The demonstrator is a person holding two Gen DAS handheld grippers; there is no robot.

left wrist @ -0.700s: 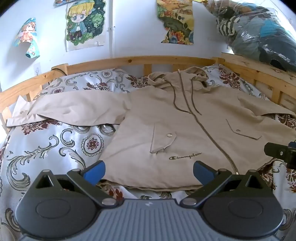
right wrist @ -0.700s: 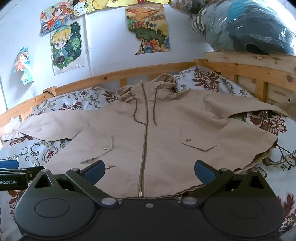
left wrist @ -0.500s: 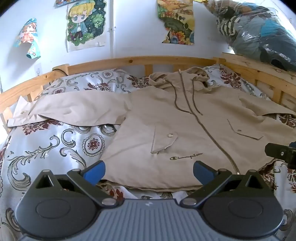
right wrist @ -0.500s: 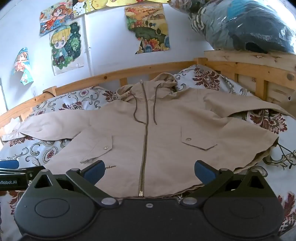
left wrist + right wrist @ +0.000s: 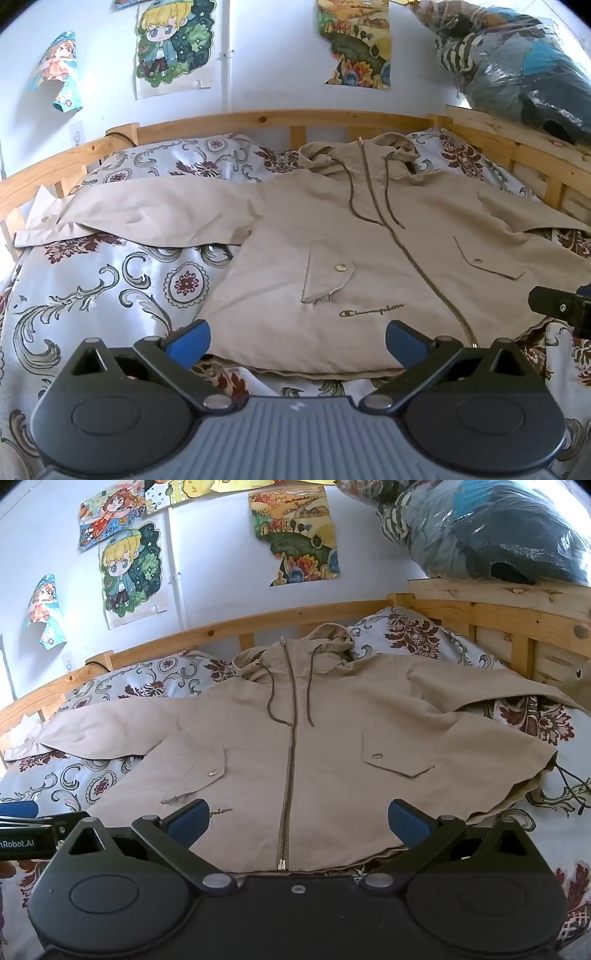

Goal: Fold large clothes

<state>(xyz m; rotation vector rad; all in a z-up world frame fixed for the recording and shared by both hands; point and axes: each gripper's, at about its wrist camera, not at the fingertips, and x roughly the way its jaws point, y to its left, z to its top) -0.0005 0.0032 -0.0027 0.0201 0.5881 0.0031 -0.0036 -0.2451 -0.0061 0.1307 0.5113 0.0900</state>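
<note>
Right now a tan jacket lies face up and zipped on the floral bedspread, hood toward the wooden headboard at twelve o'clock and hem nearest the cameras. One sleeve stretches flat toward nine o'clock; the other runs off toward three o'clock, its cuff possibly past the bed rail, though the fisheye edge blurs that. The left gripper hovers at six o'clock over the hem, jaws spread wide with nothing between them. The right gripper hangs likewise above the zipper end, jaws fully apart and empty. Each gripper's tip shows at the edge of the other's view. Posters hang on the wall, and a plastic bag of clothes sits at two o'clock.
</note>
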